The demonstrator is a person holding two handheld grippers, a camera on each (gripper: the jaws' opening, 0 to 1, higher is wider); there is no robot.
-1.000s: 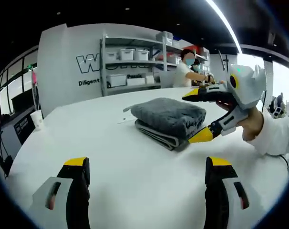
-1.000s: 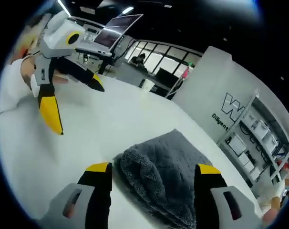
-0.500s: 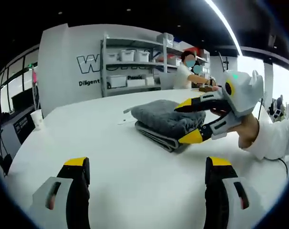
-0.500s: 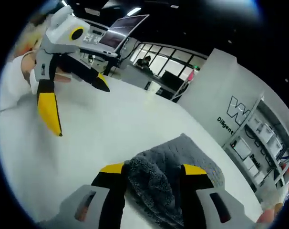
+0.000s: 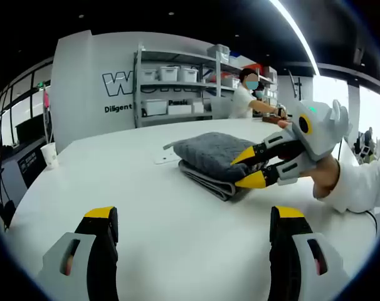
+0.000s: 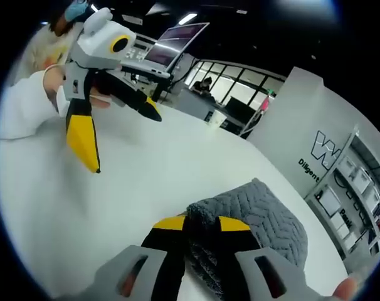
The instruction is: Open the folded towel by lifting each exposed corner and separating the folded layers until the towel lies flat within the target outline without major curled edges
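A grey towel [image 5: 214, 153] lies folded in thick layers on the white table [image 5: 146, 207], a little beyond the middle. My right gripper [image 5: 248, 169] comes in from the right, held by a hand in a white sleeve, with its yellow tips pinching the towel's near right corner. In the right gripper view the same gripper [image 6: 202, 224] has its jaws drawn close with the towel [image 6: 271, 219] edge bunched between them. My left gripper [image 5: 195, 216] stands open low over the table in front of the towel, holding nothing. It also appears held aloft and open as the left gripper [image 6: 123, 141].
A paper cup [image 5: 48, 154] stands at the table's left edge. A small white slip [image 5: 163, 157] lies by the towel's left side. Shelves with white bins [image 5: 171, 84] and a person [image 5: 245, 94] are behind the table. A screen [image 6: 171, 45] stands at the far side.
My right gripper has come down onto the towel's near corner and its jaws have closed from wide open to pinching the edge. The left gripper has stayed open in place.
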